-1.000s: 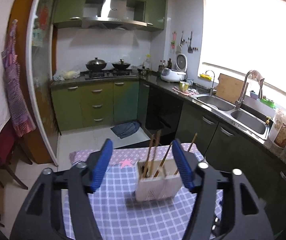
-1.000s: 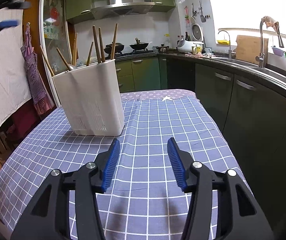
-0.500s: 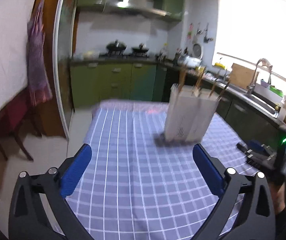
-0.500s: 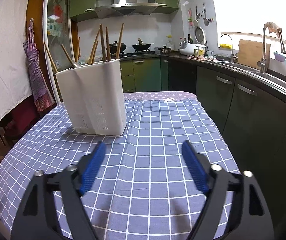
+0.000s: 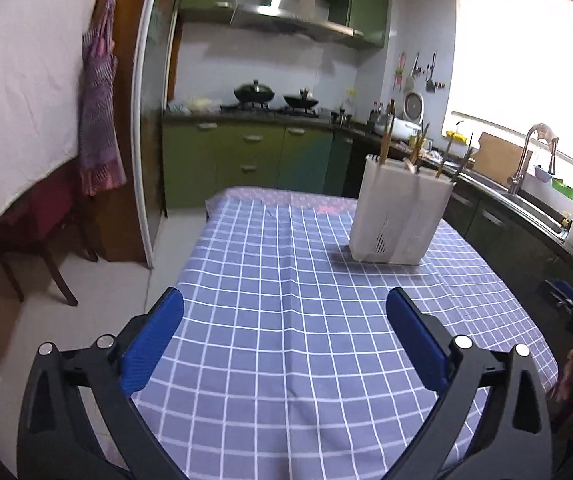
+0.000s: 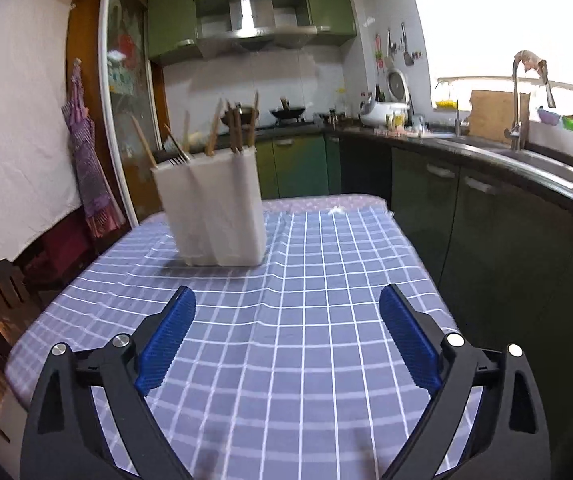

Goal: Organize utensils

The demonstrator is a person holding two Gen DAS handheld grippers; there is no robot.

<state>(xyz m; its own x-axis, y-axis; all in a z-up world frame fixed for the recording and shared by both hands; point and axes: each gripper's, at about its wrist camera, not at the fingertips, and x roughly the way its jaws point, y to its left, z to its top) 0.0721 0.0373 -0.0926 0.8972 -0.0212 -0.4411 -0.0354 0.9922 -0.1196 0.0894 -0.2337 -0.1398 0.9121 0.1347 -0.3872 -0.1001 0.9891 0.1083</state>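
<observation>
- Your left gripper (image 5: 284,308) stood wide open above the table, holding nothing; its black, angular plastic arms ended in blue ribbed pads (image 5: 152,334), each fixed with round silver bolts.
- Your right gripper (image 6: 287,306) was spread just as wide and also held nothing; the same blue, finely grooved pads (image 6: 408,338) faced each other across bare cloth.
- The utensil holder (image 5: 398,210) was a white, upright, boxy plastic caddy with slightly tapering walls and thin vent slits near its base. It stood on the table well ahead of both grippers, right of centre in your left view.
- In your right view the same utensil holder (image 6: 216,210) sat left of centre, blurred, its front face showing soft vertical folds between compartments.
- Slim brown wooden chopsticks (image 6: 214,130) leaned out of its top at differing angles; metal fork tines (image 6: 178,156) showed at the left compartment. Which compartment held each stick, I could not tell.
- The tablecloth (image 5: 286,280) was smooth blue-purple fabric with a thin white grid, creased along a centre fold, with a paler patterned band at the far edge.
- A curved steel faucet (image 6: 520,100) rose over the sink on the dark counter to your right.
</observation>
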